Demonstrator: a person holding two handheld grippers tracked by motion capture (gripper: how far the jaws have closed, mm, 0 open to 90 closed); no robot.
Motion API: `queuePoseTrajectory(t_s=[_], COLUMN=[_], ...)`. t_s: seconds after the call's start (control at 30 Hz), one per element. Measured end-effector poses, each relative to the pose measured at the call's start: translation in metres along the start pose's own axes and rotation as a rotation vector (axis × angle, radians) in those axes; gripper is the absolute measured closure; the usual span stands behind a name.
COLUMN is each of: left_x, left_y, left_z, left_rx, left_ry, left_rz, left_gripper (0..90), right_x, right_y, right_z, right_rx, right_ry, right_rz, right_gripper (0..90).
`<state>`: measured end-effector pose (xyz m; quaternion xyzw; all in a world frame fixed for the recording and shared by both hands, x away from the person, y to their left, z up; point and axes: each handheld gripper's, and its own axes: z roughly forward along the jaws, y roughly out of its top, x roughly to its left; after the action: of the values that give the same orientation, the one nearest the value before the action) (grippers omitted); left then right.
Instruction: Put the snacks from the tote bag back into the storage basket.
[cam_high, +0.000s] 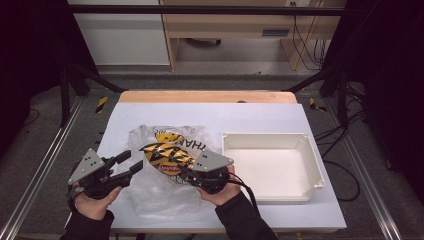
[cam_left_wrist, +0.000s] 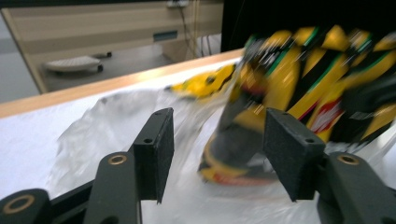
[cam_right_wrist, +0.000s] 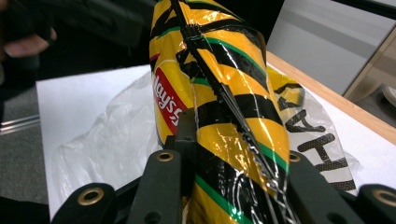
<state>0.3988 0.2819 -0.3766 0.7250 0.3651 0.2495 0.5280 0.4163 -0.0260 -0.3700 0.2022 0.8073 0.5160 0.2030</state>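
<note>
The right gripper (cam_high: 186, 171) has its 2 jaws clamped on a yellow-and-black chip bag (cam_high: 165, 156), holding it lifted above a clear plastic bag (cam_high: 155, 192) that lies crumpled near the table's (cam_high: 260, 112) front-left corner. The left gripper (cam_high: 131, 165) stands with its 2 jaws apart and nothing pressed between the pads, just left of the chip bag; in the left gripper view the chip bag (cam_left_wrist: 299, 88) sits just beyond them. A white tray (cam_high: 312, 167) rests by the table's right edge, well apart from the grippers
</note>
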Motion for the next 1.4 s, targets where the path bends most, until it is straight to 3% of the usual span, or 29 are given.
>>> queuePoseTrajectory(t_s=[0.03, 0.1, 0.2, 0.3, 0.43, 0.53, 0.73, 0.97, 1.1, 1.4], left_x=[0.000, 0.007, 0.012, 0.019, 0.027, 0.030, 0.029, 0.027, 0.028, 0.028], left_y=[0.000, -0.013, -0.028, -0.042, -0.054, -0.057, -0.061, -0.063, -0.062, -0.062], left_z=[0.000, 0.007, 0.019, 0.032, 0.043, 0.046, 0.049, 0.053, 0.052, 0.051], left_rx=[0.000, 0.081, 0.155, 0.230, 0.296, 0.307, 0.340, 0.369, 0.359, 0.351], left_ry=[0.000, 0.038, 0.061, 0.085, 0.112, 0.126, 0.115, 0.111, 0.113, 0.118], left_rz=[0.000, 0.008, 0.001, -0.007, 0.018, 0.013, 0.019, 0.033, 0.024, 0.026], left_gripper=[44.3, 44.6, 48.8, 57.0, 70.2, 76.2, 85.6, 85.7, 84.6, 82.8], right_x=[0.000, 0.000, 0.001, 0.002, 0.005, 0.007, 0.009, 0.007, 0.000, -0.014], right_y=[0.001, 0.002, 0.004, 0.006, 0.011, 0.015, 0.025, 0.042, 0.051, 0.061], right_z=[-0.001, -0.003, -0.005, -0.005, -0.004, -0.006, -0.013, -0.025, -0.035, -0.059], right_rx=[-0.005, -0.014, -0.025, -0.038, -0.053, -0.066, -0.104, -0.175, -0.216, -0.260], right_ry=[0.002, 0.013, 0.035, 0.055, 0.074, 0.077, 0.094, 0.110, 0.106, 0.091], right_rz=[0.002, 0.008, 0.019, 0.032, 0.033, 0.024, 0.035, 0.056, 0.086, 0.108], right_gripper=[72.9, 73.5, 74.0, 74.5, 75.0, 75.5, 75.7, 75.9, 76.2, 76.5])
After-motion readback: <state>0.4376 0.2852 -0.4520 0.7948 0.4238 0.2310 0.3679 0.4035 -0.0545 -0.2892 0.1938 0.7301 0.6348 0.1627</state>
